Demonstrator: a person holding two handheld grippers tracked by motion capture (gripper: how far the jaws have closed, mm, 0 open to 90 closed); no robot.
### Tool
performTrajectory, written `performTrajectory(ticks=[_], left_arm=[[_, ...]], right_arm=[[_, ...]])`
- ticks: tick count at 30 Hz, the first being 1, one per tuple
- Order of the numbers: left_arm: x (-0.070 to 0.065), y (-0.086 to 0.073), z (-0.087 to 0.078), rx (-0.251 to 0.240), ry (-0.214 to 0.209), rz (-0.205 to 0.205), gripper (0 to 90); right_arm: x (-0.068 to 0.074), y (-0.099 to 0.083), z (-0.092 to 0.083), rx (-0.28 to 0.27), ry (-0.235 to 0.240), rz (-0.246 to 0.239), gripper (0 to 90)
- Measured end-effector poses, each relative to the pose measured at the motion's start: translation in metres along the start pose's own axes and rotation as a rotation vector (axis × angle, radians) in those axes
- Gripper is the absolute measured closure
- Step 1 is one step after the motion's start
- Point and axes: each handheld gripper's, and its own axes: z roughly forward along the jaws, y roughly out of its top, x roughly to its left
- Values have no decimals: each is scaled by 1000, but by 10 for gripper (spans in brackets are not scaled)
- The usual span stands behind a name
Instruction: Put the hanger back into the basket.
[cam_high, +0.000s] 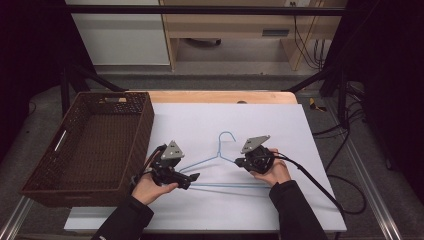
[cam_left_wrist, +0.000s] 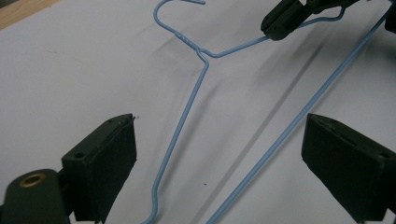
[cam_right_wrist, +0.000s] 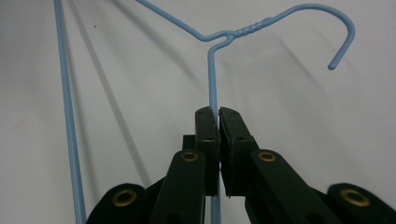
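The blue wire hanger (cam_high: 220, 165) lies on the white sheet (cam_high: 280, 125), just to the right of the brown basket (cam_high: 90, 145), and it looks like the job is to pick it up, maybe to put it in that basket, which has nothing in it yet. So the work looks like it has just begun: one side is caught and the other is not. The right gripper (cam_right_wrist: 218, 112) has its jaws pinched tight on one thin slanted arm of the hanger, below the twisted neck, on the side far from the basket. The left gripper (cam_left_wrist: 219, 163) sits on the basket side with its jaws wide apart; the other slanted arm and the long bottom bar run between them, but the pads do not touch the wire. What is left, I think, is to squeeze the left jaws shut, lift the hanger and carry it over. The hanger is thin, smooth, shiny wire, bent into a triangle with a curly hook on top and a little twist where the ends meet. The basket is woven, bumpy and box-shaped, with a handle hole in its side. The sheet is flat and plain. The gripper pads are black and blocky
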Motion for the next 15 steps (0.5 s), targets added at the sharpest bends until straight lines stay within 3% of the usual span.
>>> performTrajectory(ticks=[15], left_arm=[[19, 18, 44, 131, -9, 18, 179]], right_arm=[[1, 1, -2, -2, -3, -7, 876]])
